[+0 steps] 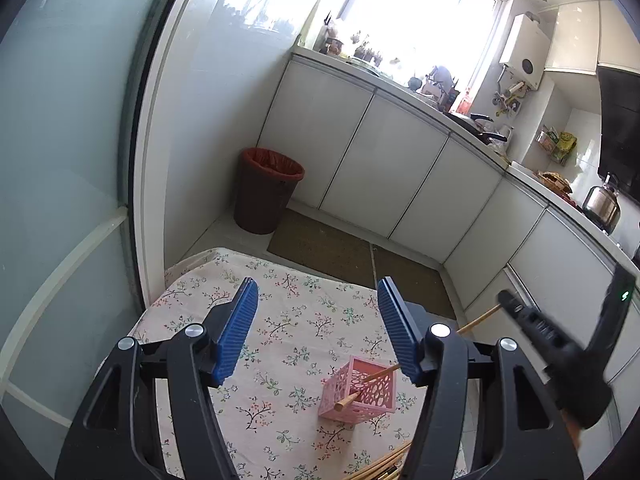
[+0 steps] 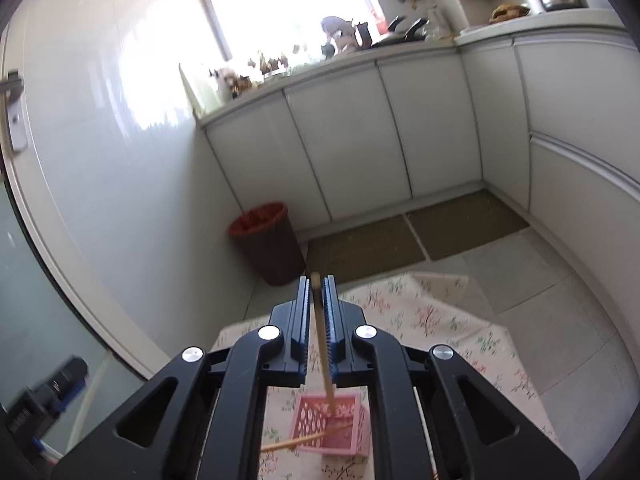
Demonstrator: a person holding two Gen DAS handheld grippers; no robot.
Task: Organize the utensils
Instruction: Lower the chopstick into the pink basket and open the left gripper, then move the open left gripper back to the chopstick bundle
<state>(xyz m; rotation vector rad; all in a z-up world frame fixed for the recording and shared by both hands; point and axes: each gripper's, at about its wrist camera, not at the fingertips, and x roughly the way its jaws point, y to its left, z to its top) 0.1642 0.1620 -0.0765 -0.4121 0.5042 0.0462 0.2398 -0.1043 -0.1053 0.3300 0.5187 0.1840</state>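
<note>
The right gripper [image 2: 317, 296] is clenched on 1 wooden chopstick [image 2: 322, 344], whose lower end dips into the pink lattice holder [image 2: 344, 436] at 6 o'clock below the jaws. Another chopstick [image 2: 296, 442] leans out of the holder toward 8 o'clock. The left gripper [image 1: 316, 328] hangs released, nothing between its blue pads, over the floral tablecloth [image 1: 288, 320]. Loose chopsticks [image 1: 384, 466] lie at 5 o'clock.

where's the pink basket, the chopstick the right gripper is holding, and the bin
pink basket [image 1: 370, 400], left wrist view, on its perforated front wall
chopstick [image 2: 320, 336], right wrist view, mid-shaft between the pads
bin [image 1: 264, 196], left wrist view, on its brown side
</note>
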